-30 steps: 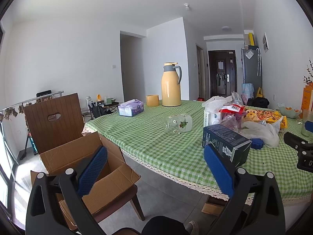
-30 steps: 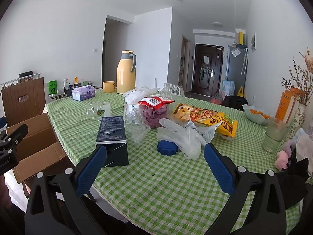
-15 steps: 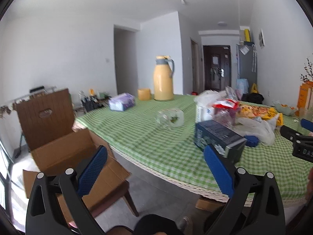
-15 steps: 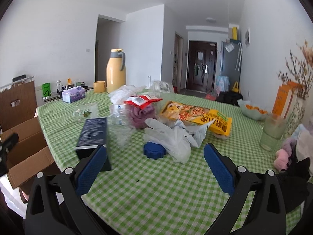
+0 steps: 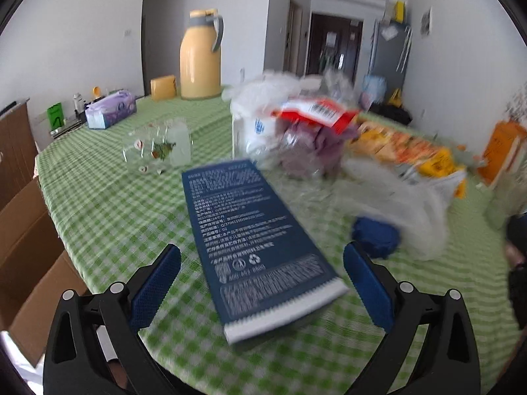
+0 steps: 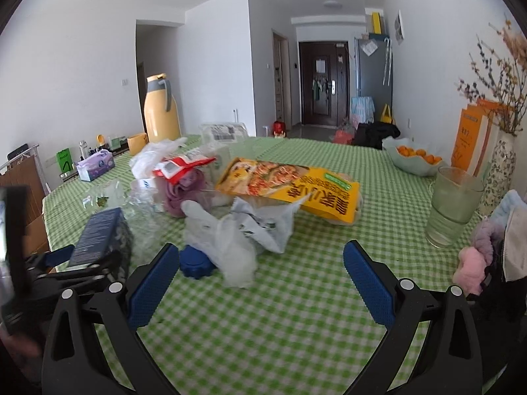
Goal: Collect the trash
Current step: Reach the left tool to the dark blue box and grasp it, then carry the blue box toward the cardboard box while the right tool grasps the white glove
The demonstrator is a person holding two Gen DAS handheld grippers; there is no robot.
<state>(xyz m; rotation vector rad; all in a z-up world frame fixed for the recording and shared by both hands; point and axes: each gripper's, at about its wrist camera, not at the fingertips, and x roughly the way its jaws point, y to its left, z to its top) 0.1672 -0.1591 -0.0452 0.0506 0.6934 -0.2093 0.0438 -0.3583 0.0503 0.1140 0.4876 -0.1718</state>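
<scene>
Moved in since earlier frame: left gripper point(image 5: 262, 283) now low over table point(image 5: 108, 217), cardboard carton gone to left edge. Left wrist view: jaws wide open, either side of near end of dark blue box point(image 5: 250, 237), not touching it; box lies flat near table edge; blue lid point(image 5: 375, 235) just right; view blurred. Right wrist view: right gripper point(image 6: 262, 281) jaws open, empty, above bare cloth; closer to white plastic bag point(image 6: 227, 237) than before; yellow snack packet point(image 6: 296, 187) behind.
</scene>
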